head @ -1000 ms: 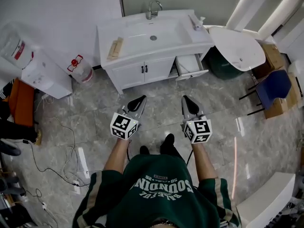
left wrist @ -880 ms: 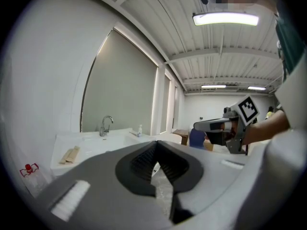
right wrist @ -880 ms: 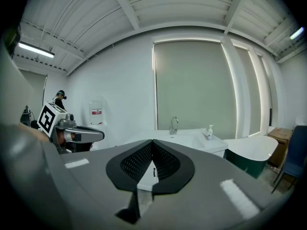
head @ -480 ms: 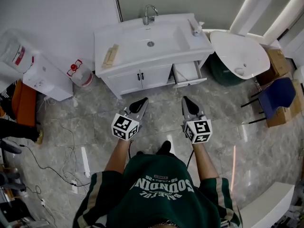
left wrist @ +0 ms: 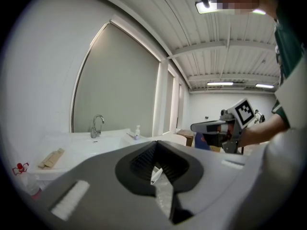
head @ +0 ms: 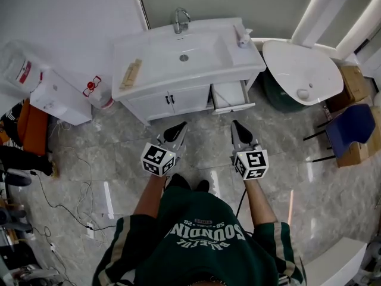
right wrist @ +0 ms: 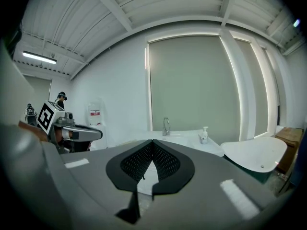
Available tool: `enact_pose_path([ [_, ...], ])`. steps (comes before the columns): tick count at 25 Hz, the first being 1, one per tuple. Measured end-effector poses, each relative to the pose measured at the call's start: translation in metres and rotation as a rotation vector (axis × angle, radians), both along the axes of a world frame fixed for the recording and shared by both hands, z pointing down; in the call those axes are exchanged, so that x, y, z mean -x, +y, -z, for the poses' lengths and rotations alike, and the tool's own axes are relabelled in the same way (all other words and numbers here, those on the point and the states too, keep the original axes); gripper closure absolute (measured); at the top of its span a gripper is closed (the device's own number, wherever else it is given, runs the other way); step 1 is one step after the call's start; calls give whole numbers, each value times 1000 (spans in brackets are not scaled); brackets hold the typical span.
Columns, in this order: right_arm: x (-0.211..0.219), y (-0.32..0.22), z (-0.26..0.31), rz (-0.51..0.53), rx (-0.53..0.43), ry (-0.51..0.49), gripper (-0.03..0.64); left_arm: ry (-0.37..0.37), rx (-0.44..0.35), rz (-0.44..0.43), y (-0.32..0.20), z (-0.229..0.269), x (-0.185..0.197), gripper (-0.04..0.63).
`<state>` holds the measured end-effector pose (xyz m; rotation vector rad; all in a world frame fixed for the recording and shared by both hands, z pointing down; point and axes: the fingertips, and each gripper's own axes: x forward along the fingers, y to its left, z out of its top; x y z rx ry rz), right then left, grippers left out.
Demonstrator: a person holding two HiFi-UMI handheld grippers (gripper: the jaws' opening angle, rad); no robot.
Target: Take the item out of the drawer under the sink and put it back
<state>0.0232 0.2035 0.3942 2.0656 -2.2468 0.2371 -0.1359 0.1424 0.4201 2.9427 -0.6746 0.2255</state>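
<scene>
Short of open drawer (head: 233, 107): left hand-held gripper (head: 179, 126) and right hand-held gripper (head: 234, 124) clenched, empty

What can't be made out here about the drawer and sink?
Drawer contents: head view, too small and pale to show any item.
Drawer front: both gripper views, hidden behind the left gripper and right gripper themselves.
Bottle on the sink: head view, too small to identify.
</scene>
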Motion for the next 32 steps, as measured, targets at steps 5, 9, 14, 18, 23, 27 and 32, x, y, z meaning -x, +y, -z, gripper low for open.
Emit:
enact_pose_path([
  [5, -20, -11, -11, 2, 16, -23, 615, -9, 14, 7, -15, -7, -21, 546],
  [9, -32, -28, -19, 3, 28, -21, 614, -8, 27, -1, -35, -15, -43, 546],
  [14, -50, -55, -26, -4, 41, -10, 614, 0, 41, -30, -67, -25, -75, 546],
  [18, -71, -87, -28, -24, 60, -12, 614, -1, 49, -66, -100, -26, -106, 546],
  [23, -94, -138, -29, -40, 81, -12, 615, -20, 45, -115, -146, -25, -140, 546],
  [27, -104, -177, -32, -50, 96, -18, 614, -32, 49, -147, -180, -30, -157, 546],
  [32, -103, -224, -42, -33, 131, -10, 615, -27, 64, -162, -225, -37, -167, 546],
])
